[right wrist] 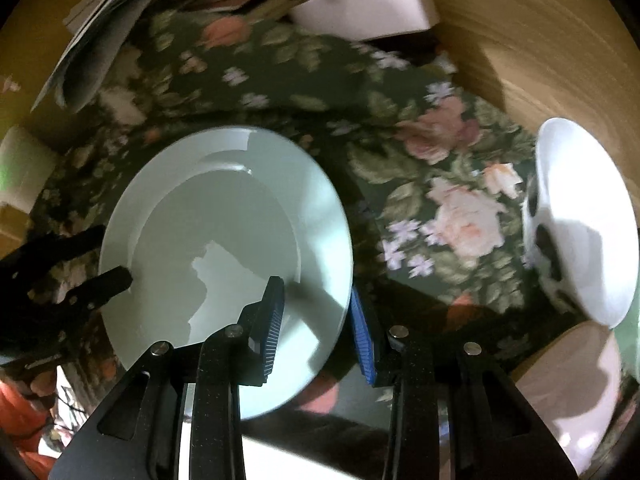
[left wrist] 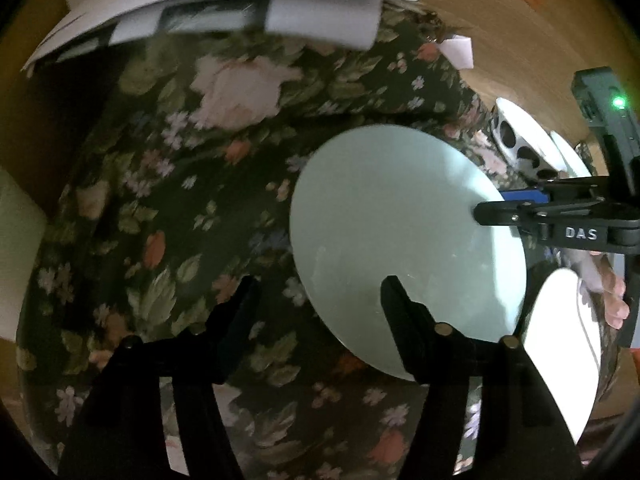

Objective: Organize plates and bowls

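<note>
A pale green plate (left wrist: 404, 240) lies on the floral tablecloth (left wrist: 192, 184); it also shows in the right wrist view (right wrist: 224, 216). My left gripper (left wrist: 318, 288) is open, its right finger over the plate's near rim, the left finger over the cloth. My right gripper (right wrist: 316, 312) is open with its blue pads astride the plate's right rim; it shows in the left wrist view (left wrist: 492, 208) at the plate's right edge. A white bowl with dark spots (right wrist: 580, 220) stands to the right. A white plate (left wrist: 560, 340) lies at the lower right.
Stacked papers (left wrist: 224, 4) lie at the table's far end. A white box (right wrist: 368, 4) sits at the back. A pale object (left wrist: 16, 248) is at the left edge. A pinkish white dish (right wrist: 568, 384) sits at the lower right. Wooden floor lies beyond the table.
</note>
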Action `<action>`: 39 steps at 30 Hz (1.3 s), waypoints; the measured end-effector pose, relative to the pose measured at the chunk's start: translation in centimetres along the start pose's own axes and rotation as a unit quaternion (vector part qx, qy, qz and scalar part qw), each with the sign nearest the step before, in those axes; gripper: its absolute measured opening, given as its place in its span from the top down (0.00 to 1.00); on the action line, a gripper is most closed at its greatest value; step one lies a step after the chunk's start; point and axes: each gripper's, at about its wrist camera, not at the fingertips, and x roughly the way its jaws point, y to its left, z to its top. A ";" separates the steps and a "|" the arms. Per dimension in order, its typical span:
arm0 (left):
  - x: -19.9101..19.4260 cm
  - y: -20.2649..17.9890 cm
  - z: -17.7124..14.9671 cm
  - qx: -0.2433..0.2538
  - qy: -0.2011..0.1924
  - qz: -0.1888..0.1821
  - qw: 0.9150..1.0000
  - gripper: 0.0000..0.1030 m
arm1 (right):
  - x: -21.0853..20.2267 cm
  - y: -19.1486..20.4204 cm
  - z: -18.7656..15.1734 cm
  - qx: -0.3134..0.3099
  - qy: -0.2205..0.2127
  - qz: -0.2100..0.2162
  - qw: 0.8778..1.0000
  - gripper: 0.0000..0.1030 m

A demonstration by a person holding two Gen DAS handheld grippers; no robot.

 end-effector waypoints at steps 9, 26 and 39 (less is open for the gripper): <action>-0.1 0.6 -0.4 0.001 -0.010 0.001 1.000 0.47 | -0.1 1.5 -1.6 0.003 -0.020 0.009 1.000 0.68; -1.0 0.6 0.5 -0.008 -0.042 -0.002 0.999 0.54 | -1.2 1.7 -0.7 0.019 -0.060 0.032 0.997 0.71; -5.2 0.2 -0.2 -0.002 -0.086 -0.005 0.996 0.56 | -5.3 1.8 -1.8 0.013 -0.114 0.030 0.993 0.71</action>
